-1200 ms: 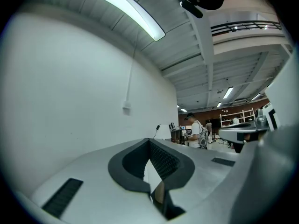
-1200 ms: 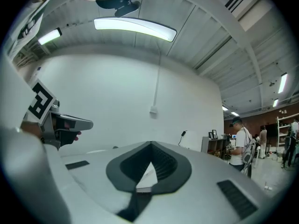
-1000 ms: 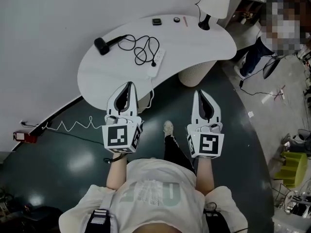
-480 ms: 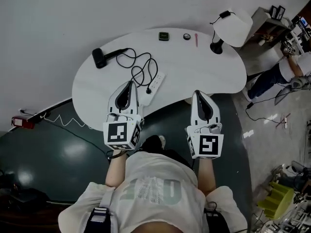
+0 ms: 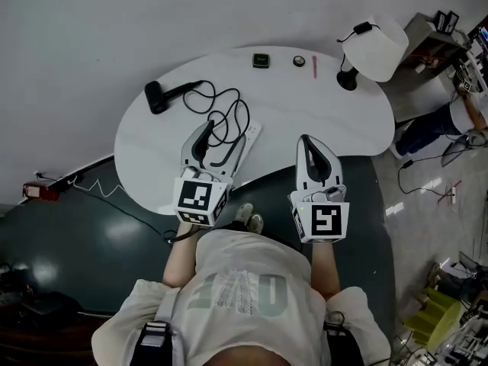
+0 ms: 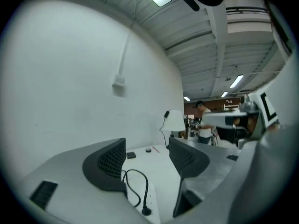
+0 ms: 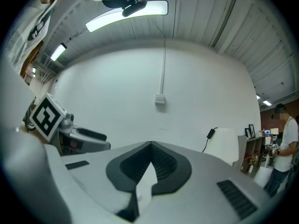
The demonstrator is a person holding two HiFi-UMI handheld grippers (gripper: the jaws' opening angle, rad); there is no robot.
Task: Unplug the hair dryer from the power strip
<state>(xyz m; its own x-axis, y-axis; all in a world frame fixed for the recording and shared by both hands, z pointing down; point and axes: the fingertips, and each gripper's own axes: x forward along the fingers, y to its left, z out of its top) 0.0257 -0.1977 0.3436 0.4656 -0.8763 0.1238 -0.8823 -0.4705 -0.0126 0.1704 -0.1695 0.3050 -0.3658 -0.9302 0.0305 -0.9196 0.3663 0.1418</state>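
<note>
In the head view, a white power strip [image 5: 248, 137] is seen lying near the front edge of a white rounded table [image 5: 328, 120]. The black hair dryer [image 5: 164, 95] is laid on the table well to the left of the strip and farther back. Its black cord [image 5: 229, 113] is looped between dryer and strip. The left gripper [image 5: 213, 139] is held just beside the strip, on its left, over the cord loops. The right gripper [image 5: 306, 142] is held to the right of the strip, well apart from it. A white lamp [image 5: 374, 44] is set far to the right of the strip, at the back of the table. A black square device [image 5: 261, 59], a round item [image 5: 299, 61] and a pink pen [image 5: 313, 65] are lined up behind the strip.

In the left gripper view, the jaws of the left gripper [image 6: 147, 157] are shown wide apart, having just been opening. Nothing is clamped; the cord [image 6: 138, 185] and the near end of the strip [image 6: 152, 204] are only seen through the gap, lying on the table. The plug [image 6: 146, 212] is seated in the strip's top face. The lamp [image 6: 175, 122] is seen far beyond the strip.

In the right gripper view, the jaws of the right gripper [image 7: 150, 146] are pressed together at their tips with nothing between them. The strip is not shown here; the lamp [image 7: 224, 146] is seen to the right against the white wall.
</note>
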